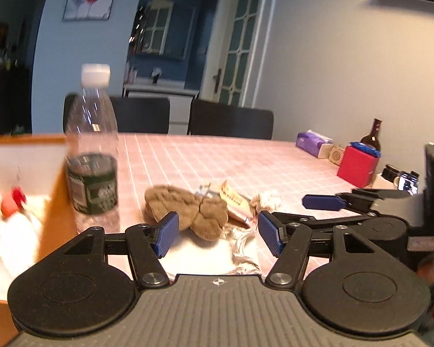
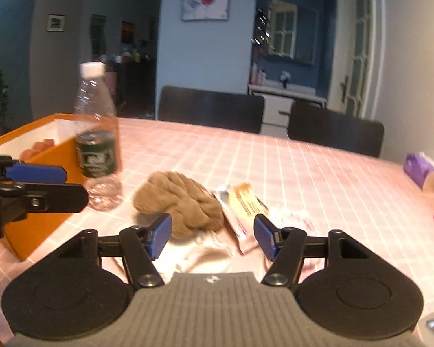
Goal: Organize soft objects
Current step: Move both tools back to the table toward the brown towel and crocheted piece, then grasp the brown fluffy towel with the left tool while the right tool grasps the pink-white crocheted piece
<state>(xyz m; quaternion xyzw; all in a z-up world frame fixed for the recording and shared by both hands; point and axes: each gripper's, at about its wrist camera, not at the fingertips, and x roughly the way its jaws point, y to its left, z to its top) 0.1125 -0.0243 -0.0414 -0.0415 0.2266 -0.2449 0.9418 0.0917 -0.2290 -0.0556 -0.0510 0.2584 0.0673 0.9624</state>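
A tan knitted soft item (image 1: 188,211) (image 2: 182,205) lies bunched on the pink checked tablecloth, just beyond both grippers. Beside it on the right lie flat snack packets (image 1: 234,202) (image 2: 246,202) and crumpled white wrapping (image 1: 246,248) (image 2: 295,217). My left gripper (image 1: 218,232) is open and empty, its jaws on either side of the tan item's near edge. My right gripper (image 2: 211,235) is open and empty, just short of the tan item and packets. An orange box (image 1: 52,211) (image 2: 52,156) with white items inside stands at the left.
A clear water bottle (image 1: 92,150) (image 2: 97,136) stands against the orange box. A red box (image 1: 357,166), purple tissue pack (image 1: 312,141) (image 2: 419,167) and dark glass bottle (image 1: 371,136) sit at the table's right. Two dark chairs (image 1: 231,118) (image 2: 211,110) stand behind the table.
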